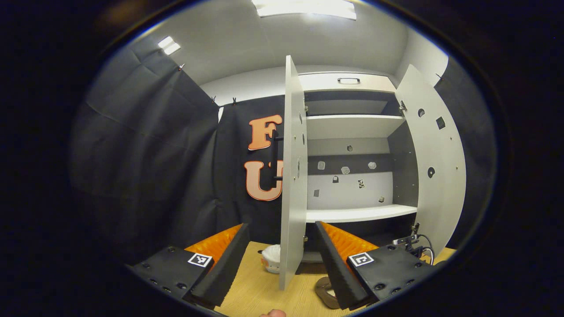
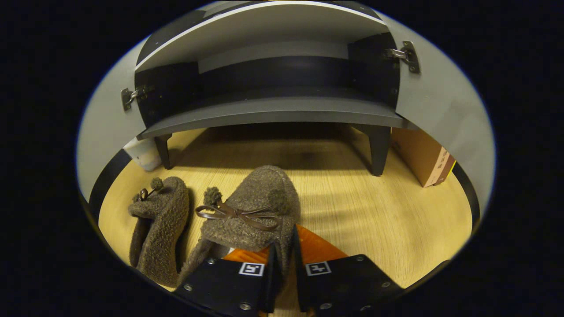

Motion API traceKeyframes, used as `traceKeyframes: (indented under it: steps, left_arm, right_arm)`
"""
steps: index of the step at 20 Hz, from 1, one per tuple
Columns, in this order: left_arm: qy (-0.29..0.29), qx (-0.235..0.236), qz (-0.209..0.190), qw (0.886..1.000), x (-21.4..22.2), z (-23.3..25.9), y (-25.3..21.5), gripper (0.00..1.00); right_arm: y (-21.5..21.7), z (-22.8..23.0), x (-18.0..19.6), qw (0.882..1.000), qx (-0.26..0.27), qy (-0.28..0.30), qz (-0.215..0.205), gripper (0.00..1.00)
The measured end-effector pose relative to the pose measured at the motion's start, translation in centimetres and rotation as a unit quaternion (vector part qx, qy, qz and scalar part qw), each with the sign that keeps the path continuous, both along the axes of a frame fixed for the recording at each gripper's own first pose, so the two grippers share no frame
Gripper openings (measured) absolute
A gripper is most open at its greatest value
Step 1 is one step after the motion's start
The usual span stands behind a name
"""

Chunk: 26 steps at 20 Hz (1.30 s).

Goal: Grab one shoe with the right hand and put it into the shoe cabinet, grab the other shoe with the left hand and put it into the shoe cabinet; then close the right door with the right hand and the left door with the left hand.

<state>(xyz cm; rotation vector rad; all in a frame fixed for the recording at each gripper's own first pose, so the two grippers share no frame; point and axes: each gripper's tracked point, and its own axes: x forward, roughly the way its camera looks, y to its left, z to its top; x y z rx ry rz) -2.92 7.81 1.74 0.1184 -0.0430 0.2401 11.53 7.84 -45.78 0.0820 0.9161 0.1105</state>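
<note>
Fuzzy brown wool covers both shoes on the pale wooden floor [image 2: 387, 211] in front of the shoe cabinet [image 2: 273, 110]. In the right gripper view, the right gripper [image 2: 282, 259] has its fingers drawn close together, pinching the side wall of the nearer shoe [image 2: 251, 211], the one with the ribbon bow. The other shoe [image 2: 161, 220] lies just beside it to the left, untouched. In the left gripper view, the left gripper [image 1: 277, 259] is held wide apart, gripping nothing, aimed at the edge of the open left door [image 1: 293, 176]. The right door [image 1: 434, 158] also stands open, showing white shelves [image 1: 352, 213].
</note>
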Motion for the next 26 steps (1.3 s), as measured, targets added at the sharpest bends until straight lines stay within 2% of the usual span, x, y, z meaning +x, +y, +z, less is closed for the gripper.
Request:
traceKeyframes:
  steps: [1,4,5,8,11,13,14,15,17,19,21,23,26]
  left_arm:
    - [-0.001,-0.002,-0.003,1.0,0.0,0.0,-0.3,0.96]
    - [0.003,-0.006,-0.014,1.0,0.1,-0.4,-1.1,0.96]
    - [0.002,-0.008,-0.019,1.0,0.1,-0.4,-1.5,0.94]
    - [0.002,-0.017,-0.04,0.999,0.5,-0.8,-2.8,0.96]
    - [0.009,-0.018,-0.061,0.998,0.8,-1.6,-4.3,0.99]
    - [0.013,-0.026,-0.083,0.996,1.4,-2.1,-5.5,0.94]
    - [0.014,-0.033,-0.095,0.995,1.8,-2.4,-6.1,0.96]
    - [0.017,-0.038,-0.105,0.994,2.1,-2.7,-6.7,0.94]
    - [0.021,-0.043,-0.122,0.991,2.6,-3.1,-7.7,0.96]
    - [0.026,-0.043,-0.136,0.989,2.9,-3.5,-8.5,0.96]
    - [0.028,-0.044,-0.146,0.988,3.0,-3.7,-9.0,0.96]
    - [0.032,-0.05,-0.156,0.986,3.1,-4.1,-9.5,0.96]
    - [0.034,-0.041,-0.147,0.988,3.4,-4.2,-8.7,0.96]
  right_arm:
    - [-0.2,0.1,-0.2,1.0,-0.003,0.0,0.0,0.07]
    - [-0.9,1.7,-0.6,0.999,-0.031,-0.031,0.031,0.05]
    - [-0.9,2.6,-0.8,0.998,-0.033,-0.045,0.04,0.05]
    - [-0.2,6.9,-1.2,0.993,-0.02,-0.101,0.05,0.05]
    - [0.2,13.0,-2.4,0.985,-0.014,-0.161,0.062,0.05]
    - [0.8,17.9,-3.1,0.978,0.003,-0.198,0.063,0.05]
    - [0.8,20.5,-3.2,0.974,0.006,-0.218,0.063,0.05]
    - [0.4,23.0,-3.1,0.969,0.003,-0.24,0.059,0.05]
    - [-0.8,28.0,-2.5,0.961,-0.001,-0.274,0.041,0.05]
    - [-1.8,32.7,-1.3,0.954,0.006,-0.299,0.031,0.05]
    - [-2.7,36.6,1.0,0.945,-0.015,-0.324,0.03,0.05]
    - [-3.8,39.6,4.1,0.939,-0.042,-0.341,0.023,0.05]
    - [-3.6,43.1,9.8,0.935,-0.034,-0.353,0.016,0.05]
